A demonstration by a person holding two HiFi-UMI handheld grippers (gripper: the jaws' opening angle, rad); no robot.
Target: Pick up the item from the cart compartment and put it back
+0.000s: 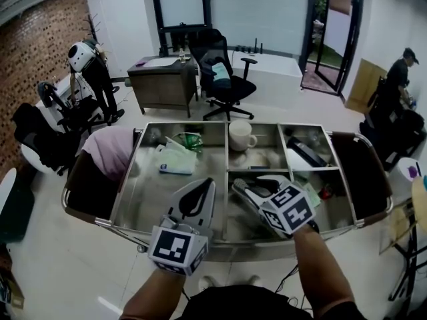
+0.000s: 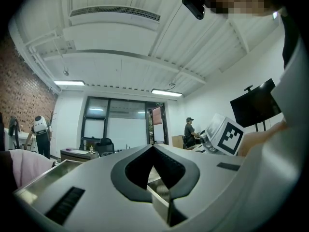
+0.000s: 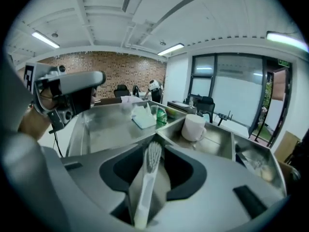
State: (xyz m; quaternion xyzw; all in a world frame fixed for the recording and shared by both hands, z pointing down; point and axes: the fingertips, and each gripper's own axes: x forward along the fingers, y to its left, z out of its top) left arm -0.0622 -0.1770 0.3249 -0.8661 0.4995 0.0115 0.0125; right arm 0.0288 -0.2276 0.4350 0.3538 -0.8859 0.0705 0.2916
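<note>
We find no text we can read. The cubes on the left gripper (image 1: pixel 202 184) and the right gripper (image 1: pixel 241 187) bear only black-and-white square markers. Print on the green packet (image 1: pixel 190 141) in the cart (image 1: pixel 200 123) is too small.

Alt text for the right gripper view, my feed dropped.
The right gripper grips a white toothbrush, bristles pointing away, above a steel cart. Beyond, a white mug stands in one compartment; packets lie in the larger one at left.
</note>
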